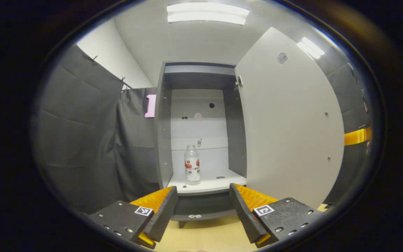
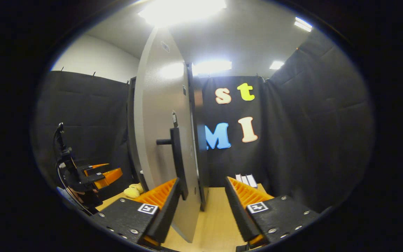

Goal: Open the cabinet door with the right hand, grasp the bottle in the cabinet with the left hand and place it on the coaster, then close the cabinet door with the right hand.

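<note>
- Currently the cabinet door (image 1: 289,119) stands swung wide, so I judge the opening step done and the bottle grab next.
- My left gripper (image 1: 203,210) points straight into the cabinet (image 1: 198,80), jaws spread wide with nothing between them, well short of the shelf. That spread looks ample to straddle the bottle.
- Bottle (image 1: 192,164) stands upright on the cabinet's white shelf (image 1: 222,183), toward the left side, well apart from my fingers. It sits near the front edge, which should spare me a deep reach.
- My right gripper (image 2: 201,206) is parked at the free edge of the door, jaws open and empty. The door handle (image 2: 175,154) sits just above the left finger (image 2: 161,201); I cannot tell whether that finger touches the door panel. Staying here seems to serve as a stop against swing-back and keeps me ready for the closing step.
- From the right gripper view, the left gripper shows farther off at the left, beyond the door.
- Coaster: I cannot pick it out on the wooden tabletop (image 2: 219,213).
- Risk, as I judge it: a tall narrow bottle tips easily if a finger knocks it.
</note>
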`<state>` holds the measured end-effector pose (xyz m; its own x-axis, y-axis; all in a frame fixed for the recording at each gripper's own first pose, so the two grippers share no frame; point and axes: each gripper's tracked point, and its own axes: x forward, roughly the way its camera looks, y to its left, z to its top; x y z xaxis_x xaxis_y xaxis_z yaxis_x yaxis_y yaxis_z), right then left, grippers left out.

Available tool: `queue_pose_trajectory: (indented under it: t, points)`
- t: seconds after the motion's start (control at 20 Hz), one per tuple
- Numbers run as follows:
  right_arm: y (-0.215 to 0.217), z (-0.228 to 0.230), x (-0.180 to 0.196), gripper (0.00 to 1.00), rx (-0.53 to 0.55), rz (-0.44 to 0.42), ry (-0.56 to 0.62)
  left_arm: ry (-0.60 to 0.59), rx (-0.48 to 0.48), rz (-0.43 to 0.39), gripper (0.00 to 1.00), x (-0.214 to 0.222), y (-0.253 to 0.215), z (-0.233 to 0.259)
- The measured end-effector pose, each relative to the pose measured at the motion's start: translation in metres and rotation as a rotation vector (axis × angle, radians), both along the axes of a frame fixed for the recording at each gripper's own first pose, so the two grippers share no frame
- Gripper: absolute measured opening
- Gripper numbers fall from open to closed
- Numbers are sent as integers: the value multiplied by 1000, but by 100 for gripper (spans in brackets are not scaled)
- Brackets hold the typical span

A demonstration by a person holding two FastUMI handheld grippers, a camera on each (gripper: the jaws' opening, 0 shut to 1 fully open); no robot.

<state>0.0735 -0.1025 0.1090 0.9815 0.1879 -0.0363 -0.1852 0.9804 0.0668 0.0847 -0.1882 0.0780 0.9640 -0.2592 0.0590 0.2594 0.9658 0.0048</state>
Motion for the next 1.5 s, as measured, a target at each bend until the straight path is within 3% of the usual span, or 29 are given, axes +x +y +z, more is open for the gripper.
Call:
queue_pose_trajectory:
  t: [0.05, 0.25, 0.65, 0.7, 0.85, 0.9, 1.05, 1.5]
  points:
    - [-12, -2, 1, 87, 3, -41, -16, 12, 3, -5, 88, 12, -3, 0]
    - [-54, -21, -3, 94, 14, -220, -19, 44, -25, -41, 89, 59, -12, 4]
    - [-81, -66, -2, 95, 3, -424, 67, 76, -40, -76, 89, 180, -25, -11]
    - [-81, -71, -3, 91, 3, -440, 77, 75, -36, -76, 89, 193, -25, -14]
    - [-81, -83, -4, 95, 6, -479, 106, 75, -31, -70, 89, 231, -24, -23]
    - [-81, -88, -4, 95, 5, -493, 119, 85, -39, -74, 93, 242, -25, -30]
    - [-79, -101, -3, 95, 4, -526, 151, 101, -59, -73, 89, 278, -24, -41]
    - [-78, -115, -6, 95, 10, -585, 184, 117, -24, -63, 88, 335, -25, -53]
